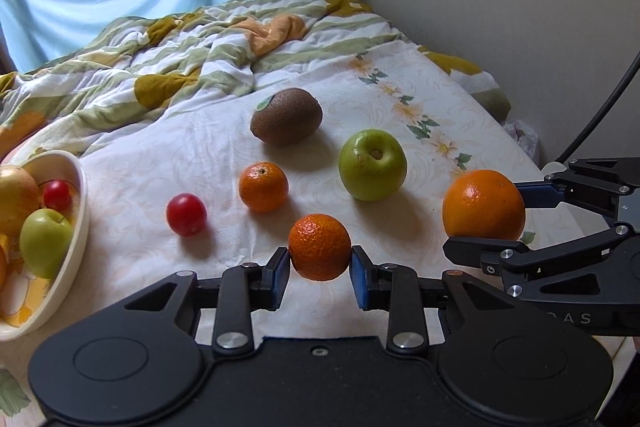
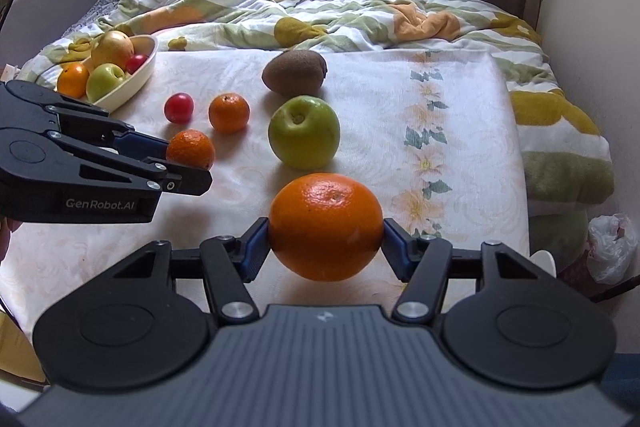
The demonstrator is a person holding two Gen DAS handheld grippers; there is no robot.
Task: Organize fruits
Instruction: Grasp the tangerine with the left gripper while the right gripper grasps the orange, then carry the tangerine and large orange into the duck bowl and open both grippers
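Pinching a mandarin [image 1: 319, 247] in the left gripper [image 1: 320, 269] and an orange [image 2: 325, 225] in the right gripper [image 2: 325, 247], both jaws clamp fruit lifted clear of the bed [image 2: 460, 99], likely bound for the bowl [image 2: 132, 87].

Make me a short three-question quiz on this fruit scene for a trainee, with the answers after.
1. True or false: the left gripper grips a small bumpy orange mandarin.
2. Which fruit does the right gripper hold? A) round green apple B) large smooth orange C) fuzzy brown kiwi
3. Fill in: the cream oval bowl holds a yellow-red apple, a green apple, an orange and a small ____ fruit.

Key: 1 true. 2 B, the large smooth orange. 3 red.
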